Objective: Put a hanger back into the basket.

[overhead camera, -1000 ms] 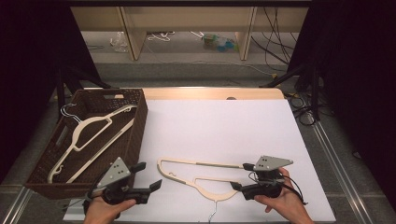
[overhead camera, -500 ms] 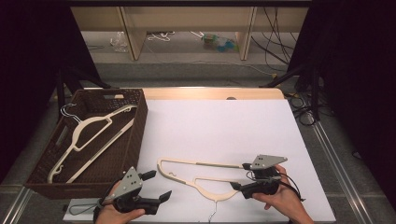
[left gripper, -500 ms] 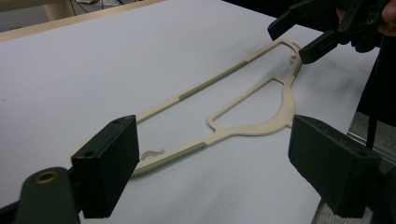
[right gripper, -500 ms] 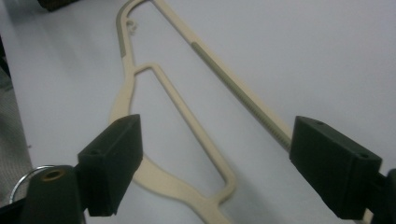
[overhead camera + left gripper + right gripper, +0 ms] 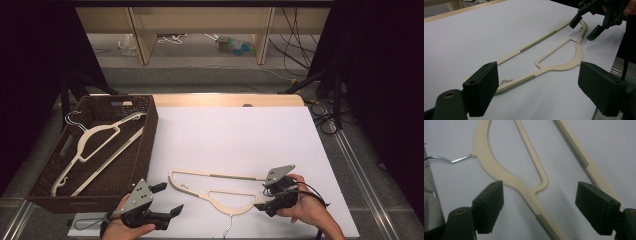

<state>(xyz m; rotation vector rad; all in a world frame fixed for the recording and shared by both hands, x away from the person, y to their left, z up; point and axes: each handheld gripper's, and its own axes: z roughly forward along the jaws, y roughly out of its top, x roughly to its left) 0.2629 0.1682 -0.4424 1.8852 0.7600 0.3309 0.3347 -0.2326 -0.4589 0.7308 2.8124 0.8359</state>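
Observation:
A cream plastic hanger with a wire hook lies flat on the white table top, near the front edge. My right gripper is at its right end and open. In the right gripper view, the hanger's lower arm runs between the jaws of that gripper, which have just been closing a little and touch nothing. My left gripper is open at the front left and points at the hanger's left end. In the left gripper view, the hanger lies beyond my left gripper's jaws, with the right gripper at its far end.
A dark wicker basket stands at the table's left side with another cream hanger in it. The table's front edge is just below both hands. Cables lie on the floor at the right, and a low wooden shelf stands behind the table.
My left gripper has shifted a little to the right, toward the hanger. The right gripper has stayed at the hanger's right end.

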